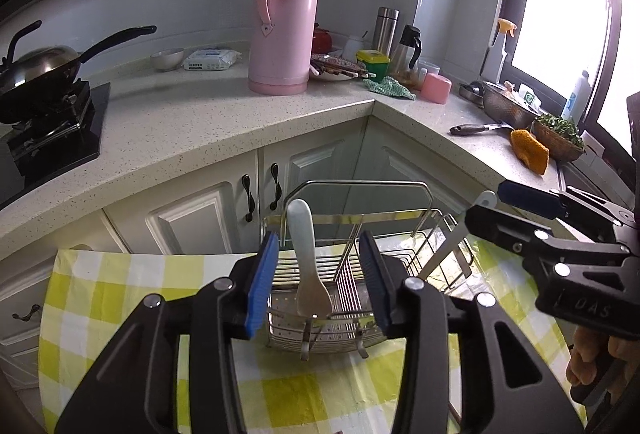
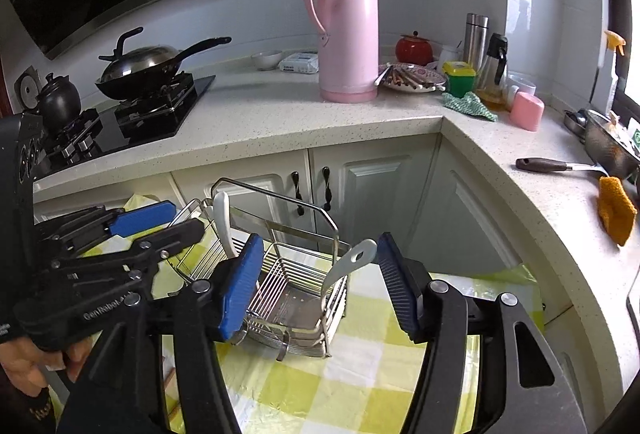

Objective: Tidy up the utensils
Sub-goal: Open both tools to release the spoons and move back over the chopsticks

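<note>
A steel wire utensil rack [image 1: 360,220] [image 2: 280,196] stands on a table under a yellow checked cloth [image 1: 120,282] [image 2: 360,374]. A white rice paddle [image 1: 306,258] [image 2: 222,222] stands upright in its left section. My left gripper [image 1: 318,282] [image 2: 186,218] is open, and its blue pads flank the paddle without touching it. A pale utensil with a hole in its handle [image 2: 352,258] [image 1: 486,200] leans in the right section. My right gripper [image 2: 320,286] [image 1: 494,208] is open around that handle, its pads clear of it.
Behind the table runs an L-shaped speckled counter [image 1: 200,130] over white cabinets [image 2: 360,186]. On it are a pink thermos [image 1: 284,14], a wok on a stove [image 2: 148,68], a dark-handled utensil [image 2: 544,165], an orange cloth [image 2: 616,210] and several containers. A hand [image 2: 24,366] holds the left gripper.
</note>
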A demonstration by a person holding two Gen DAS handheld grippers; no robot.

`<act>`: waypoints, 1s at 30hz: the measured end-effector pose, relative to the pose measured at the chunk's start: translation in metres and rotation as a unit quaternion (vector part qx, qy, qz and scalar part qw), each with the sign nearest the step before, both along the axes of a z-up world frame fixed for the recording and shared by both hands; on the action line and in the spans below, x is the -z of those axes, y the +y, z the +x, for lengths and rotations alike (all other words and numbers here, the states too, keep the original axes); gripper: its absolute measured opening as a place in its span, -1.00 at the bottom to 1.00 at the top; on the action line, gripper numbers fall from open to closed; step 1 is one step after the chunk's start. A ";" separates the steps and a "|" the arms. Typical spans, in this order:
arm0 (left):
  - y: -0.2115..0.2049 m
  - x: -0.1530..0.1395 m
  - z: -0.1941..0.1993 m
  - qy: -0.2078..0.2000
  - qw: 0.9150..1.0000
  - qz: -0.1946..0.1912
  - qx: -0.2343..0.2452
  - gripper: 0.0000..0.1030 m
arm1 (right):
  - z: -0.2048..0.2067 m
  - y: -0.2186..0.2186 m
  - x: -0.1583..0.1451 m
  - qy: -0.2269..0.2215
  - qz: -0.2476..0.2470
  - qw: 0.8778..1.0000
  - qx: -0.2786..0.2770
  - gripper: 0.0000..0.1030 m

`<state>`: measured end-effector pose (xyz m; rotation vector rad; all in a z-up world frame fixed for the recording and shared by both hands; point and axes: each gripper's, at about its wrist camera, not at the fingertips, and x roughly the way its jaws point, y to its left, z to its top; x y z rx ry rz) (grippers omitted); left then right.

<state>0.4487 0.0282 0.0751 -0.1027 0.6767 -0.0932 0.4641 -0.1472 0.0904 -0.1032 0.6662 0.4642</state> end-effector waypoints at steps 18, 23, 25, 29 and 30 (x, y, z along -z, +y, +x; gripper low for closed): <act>0.068 0.077 -0.181 0.053 0.996 -0.045 -0.059 -0.17 | -0.156 -0.079 0.107 0.065 0.002 0.996 0.063 0.28; 0.065 0.110 -0.207 0.085 0.994 -0.035 -0.054 -0.34 | -0.186 -0.077 0.139 0.089 -0.019 0.994 0.068 0.28; 0.059 0.120 -0.209 0.096 0.994 -0.022 -0.051 -0.49 | -0.191 -0.074 0.148 0.094 -0.029 0.993 0.067 0.28; 0.051 0.135 -0.205 0.115 0.992 -0.017 -0.038 -0.61 | -0.194 -0.073 0.163 0.110 -0.035 0.991 0.067 0.28; 0.050 0.138 -0.204 0.120 0.992 -0.014 -0.037 -0.64 | -0.195 -0.073 0.164 0.110 -0.036 0.991 0.067 0.27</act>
